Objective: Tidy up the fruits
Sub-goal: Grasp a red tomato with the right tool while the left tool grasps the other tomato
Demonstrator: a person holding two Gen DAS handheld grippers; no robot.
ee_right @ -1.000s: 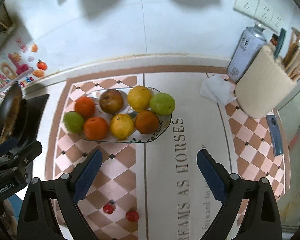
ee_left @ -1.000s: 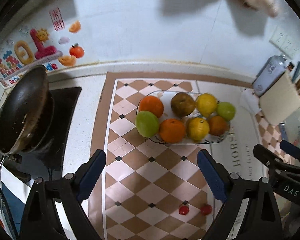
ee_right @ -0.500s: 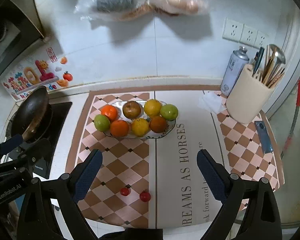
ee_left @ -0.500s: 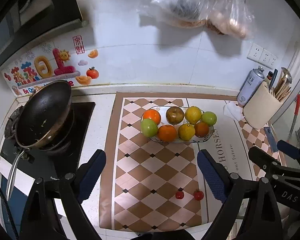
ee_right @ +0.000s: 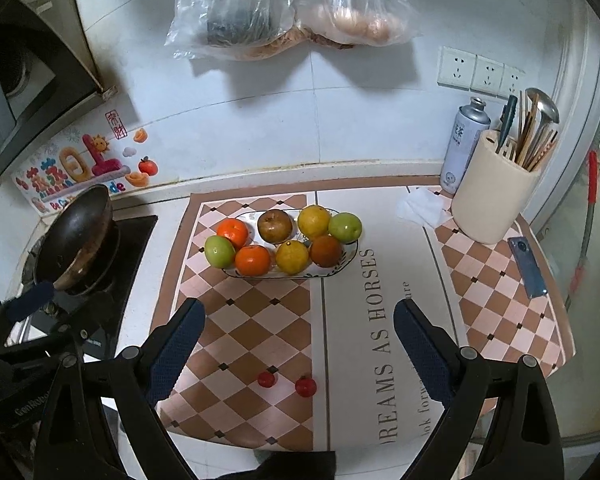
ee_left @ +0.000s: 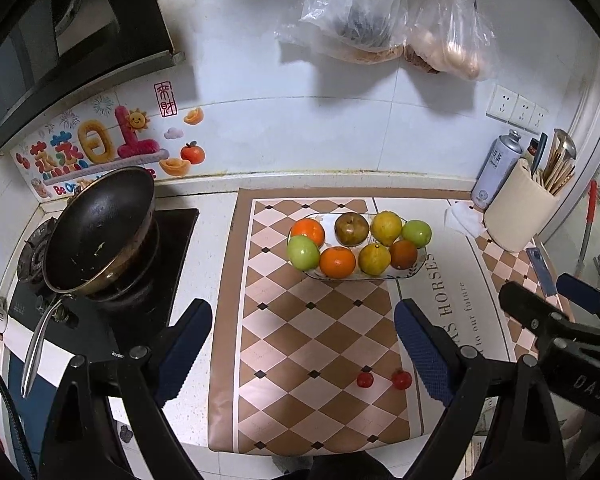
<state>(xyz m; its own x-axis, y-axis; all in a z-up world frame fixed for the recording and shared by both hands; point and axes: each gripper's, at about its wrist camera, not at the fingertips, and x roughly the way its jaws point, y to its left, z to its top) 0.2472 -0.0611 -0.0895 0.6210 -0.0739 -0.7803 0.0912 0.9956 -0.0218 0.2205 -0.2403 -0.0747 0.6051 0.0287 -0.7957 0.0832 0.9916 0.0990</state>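
Since the two small red fruits (ee_right: pixel 286 383) lie loose on the checkered mat (ee_right: pixel 260 320), just ahead of and between your spread right gripper (ee_right: pixel 298 344) fingers, they look like the likeliest things left to tidy. Judge them light, round and smooth-skinned, possibly soft: they will probably roll at a nudge and may bruise or split under a hard squeeze. Take one at a time across its widest middle, pads square to it, and close gently. In the left wrist view they sit toward the right finger of your left gripper (ee_left: pixel 303 346), which is also spread wide and holding nothing.

Farther ahead of both grippers, well apart from the red pair, stands the oval fruit dish (ee_right: pixel 350 256). It holds eight pieces in two rows: two oranges (ee_right: pixel 252 259), two green apples (ee_right: pixel 219 251), two yellow citrus (ee_right: pixel 292 255), a brown pear-like fruit (ee_right: pixel 275 225) and a darker orange one (ee_right: pixel 325 250). They touch one another and fill it nearly to the rim, so any added piece would likely have to nest in a dip between them, and a push could dislodge a neighbour.

Ahead and to your right, a cream utensil holder (ee_right: pixel 494 196) carries ladles and chopsticks beside a spray can (ee_right: pixel 462 148). Ahead to your left, a dark wok (ee_left: pixel 100 232) sits on the stove.
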